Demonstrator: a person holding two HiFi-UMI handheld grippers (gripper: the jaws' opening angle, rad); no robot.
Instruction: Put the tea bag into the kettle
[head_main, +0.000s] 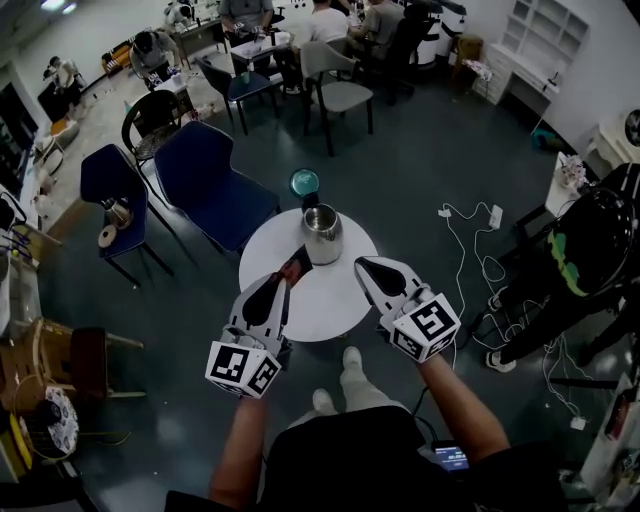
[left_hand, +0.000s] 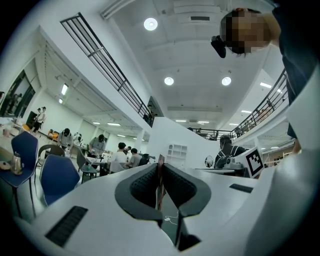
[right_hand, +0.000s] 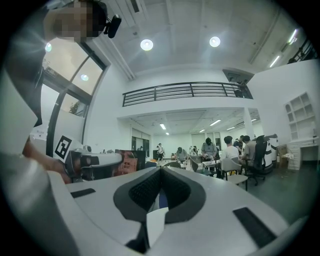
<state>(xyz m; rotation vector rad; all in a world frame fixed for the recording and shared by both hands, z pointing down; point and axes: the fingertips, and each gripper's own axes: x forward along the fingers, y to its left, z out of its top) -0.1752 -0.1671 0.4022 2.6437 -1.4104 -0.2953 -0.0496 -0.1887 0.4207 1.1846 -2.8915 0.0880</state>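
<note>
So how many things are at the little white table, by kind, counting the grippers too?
kettle: 1
tea bag: 1
teal round thing: 1
grippers: 2, the left gripper and the right gripper
total: 5

the head view looks steeply down from above the person (head_main: 345, 450) onto the round table (head_main: 330, 305). each gripper view rides low behind its own jaws, tilted up toward the ceiling (left_hand: 190, 45). the left gripper view shows the right gripper's marker cube (left_hand: 254, 161) at 3 o'clock; the right gripper view, the left gripper's marker cube (right_hand: 62, 146) at 9 o'clock. all share the seated people (head_main: 323, 20).
</note>
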